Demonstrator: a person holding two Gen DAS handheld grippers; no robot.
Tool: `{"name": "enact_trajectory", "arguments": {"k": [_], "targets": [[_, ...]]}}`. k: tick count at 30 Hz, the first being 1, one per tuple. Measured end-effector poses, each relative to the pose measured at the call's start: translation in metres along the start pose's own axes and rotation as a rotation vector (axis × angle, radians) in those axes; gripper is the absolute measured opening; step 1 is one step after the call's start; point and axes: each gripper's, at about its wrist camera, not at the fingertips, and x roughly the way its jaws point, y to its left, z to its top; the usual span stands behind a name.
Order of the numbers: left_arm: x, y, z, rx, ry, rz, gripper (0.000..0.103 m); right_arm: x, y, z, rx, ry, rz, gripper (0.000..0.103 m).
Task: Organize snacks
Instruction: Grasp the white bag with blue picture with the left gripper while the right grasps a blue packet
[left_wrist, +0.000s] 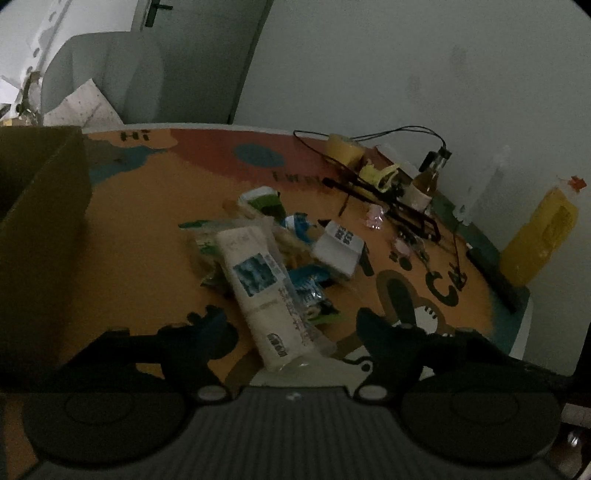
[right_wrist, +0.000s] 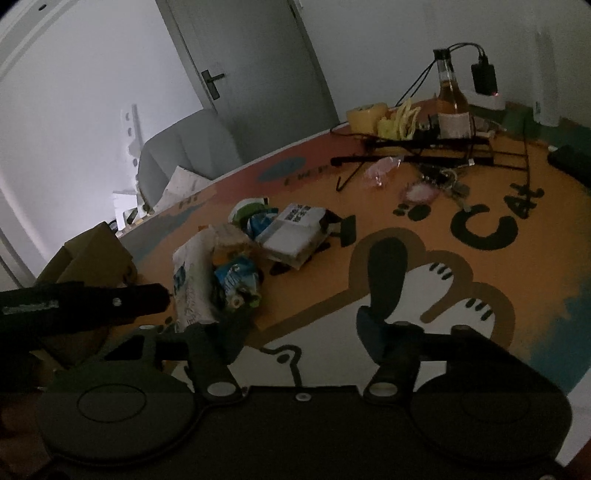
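Note:
A pile of snack packets lies on the orange cartoon table. A long white packet points toward my left gripper, which is open, its fingers on either side of the packet's near end. Blue packets, a white box and green packets lie behind. In the right wrist view the same pile sits ahead-left of my right gripper, which is open and empty above the table. The left gripper's finger shows at left.
A brown cardboard box stands at the table's left, also in the right wrist view. A glass bottle, yellow items, black cables and stand, keys and a yellow bottle crowd the far side. A grey chair stands beyond.

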Motion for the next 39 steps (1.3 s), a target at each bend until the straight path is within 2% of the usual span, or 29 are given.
{"name": "enact_trajectory", "arguments": {"k": [11,17,20,22,24,33,39], "targets": [[0.032,0.010,0.004,-0.058,0.029,0.027,0.067,0.016,0.004,0.004,0.002,0.000,0.060,0.057],[0.051,0.018,0.004,-0.096,0.060,0.021,0.056,0.026,0.006,0.006,0.009,0.009,0.076,0.057],[0.054,0.020,0.006,-0.084,0.052,0.009,0.047,0.031,0.008,0.006,0.015,0.011,0.082,0.057],[0.053,0.021,0.006,-0.085,0.055,0.012,0.037,0.035,0.010,0.007,0.016,0.011,0.088,0.057],[0.050,0.021,0.006,-0.072,0.048,0.021,0.035,0.038,0.012,0.007,0.014,0.012,0.094,0.057],[0.035,0.030,0.008,-0.053,0.021,0.034,0.031,0.052,0.023,0.009,0.005,0.018,0.112,0.059],[0.028,0.039,0.013,-0.044,0.004,0.056,0.030,0.064,0.036,0.012,-0.014,0.022,0.126,0.064]]}}
